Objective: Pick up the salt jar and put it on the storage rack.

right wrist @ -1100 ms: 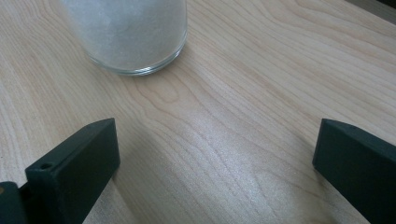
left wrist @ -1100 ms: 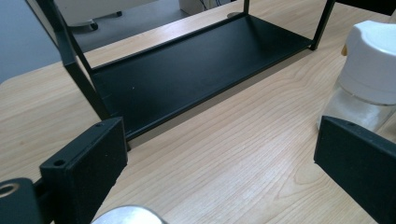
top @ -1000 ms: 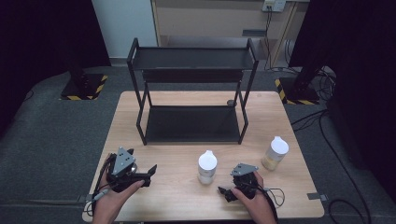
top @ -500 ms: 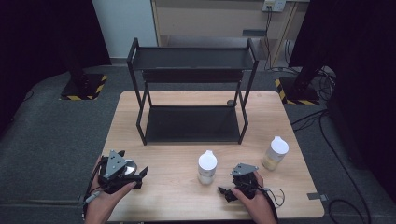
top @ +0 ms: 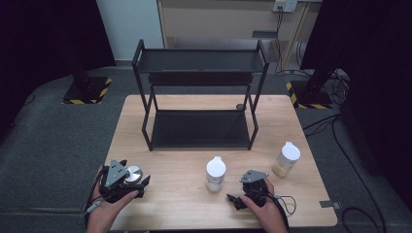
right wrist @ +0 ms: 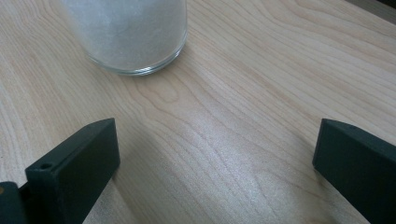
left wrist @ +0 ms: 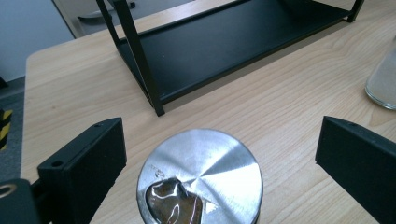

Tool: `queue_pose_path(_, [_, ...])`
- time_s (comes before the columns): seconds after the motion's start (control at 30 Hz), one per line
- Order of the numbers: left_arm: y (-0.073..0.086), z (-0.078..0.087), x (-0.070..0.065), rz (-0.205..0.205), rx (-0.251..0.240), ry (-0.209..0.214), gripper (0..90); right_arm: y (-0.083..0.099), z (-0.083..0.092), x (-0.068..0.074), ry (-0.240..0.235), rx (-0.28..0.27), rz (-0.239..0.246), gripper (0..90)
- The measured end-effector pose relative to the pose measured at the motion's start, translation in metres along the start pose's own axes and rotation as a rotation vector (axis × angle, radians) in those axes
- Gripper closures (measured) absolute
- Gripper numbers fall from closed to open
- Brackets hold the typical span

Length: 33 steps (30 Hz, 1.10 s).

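Note:
A small jar with a shiny silver lid (left wrist: 201, 179) stands on the wooden table (top: 170, 194) near its front left corner. My left gripper (left wrist: 222, 135) is open, one jaw on each side of this jar and neither touching it. From above, the left gripper (top: 133, 182) sits at that jar (top: 132, 173). My right gripper (right wrist: 215, 135) is open over bare wood, and a glass jar of white grains (right wrist: 128, 32) stands just ahead of it. In the high view that white-capped jar (top: 215, 172) is up and left of the right gripper (top: 238, 191).
A black two-level shelf rack (top: 201, 97) stands at the back of the table, with its lower shelf (left wrist: 224, 42) ahead of the left gripper. A second white-capped jar (top: 285, 158) with yellowish contents is at the right. A glass jar (left wrist: 383, 79) shows at the left gripper view's right edge.
My left gripper has shifted a little to the left and turned, and the silver lid now shows beside it. The right gripper and both white-capped jars have stayed put.

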<state>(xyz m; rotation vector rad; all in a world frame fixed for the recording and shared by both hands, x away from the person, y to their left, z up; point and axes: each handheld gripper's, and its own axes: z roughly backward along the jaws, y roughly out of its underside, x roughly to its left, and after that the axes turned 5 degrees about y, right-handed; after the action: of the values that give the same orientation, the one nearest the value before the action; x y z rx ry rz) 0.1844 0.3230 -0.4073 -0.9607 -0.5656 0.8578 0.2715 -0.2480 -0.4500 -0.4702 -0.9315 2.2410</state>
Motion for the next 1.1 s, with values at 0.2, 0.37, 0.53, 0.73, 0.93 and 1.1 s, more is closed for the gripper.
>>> queue_pose_path(0.2, [0.006,-0.002,0.004,-0.006,0.004,0.014,1.0,0.000,0.000,0.000,0.000,0.000,0.000,1.0])
queue_pose_path(0.37, [0.012,-0.006,0.007,-0.007,0.017,0.023,1.1,0.000,0.000,0.000,0.000,0.000,0.000,1.0])
queue_pose_path(0.53, [0.018,-0.009,0.009,0.000,0.023,0.020,1.3,0.000,0.000,0.000,0.000,0.000,0.000,1.0])
queue_pose_path(0.73, [0.025,-0.011,0.014,0.012,0.024,0.026,1.4,0.000,0.000,0.000,0.000,0.000,0.000,1.0])
queue_pose_path(0.93, [0.028,-0.012,0.017,0.012,0.034,0.042,1.7,0.000,0.000,0.000,0.000,0.000,0.000,1.0])
queue_pose_path(1.1, [0.029,-0.016,0.017,0.007,0.055,0.045,2.8,0.000,0.000,0.000,0.000,0.000,0.000,1.0])
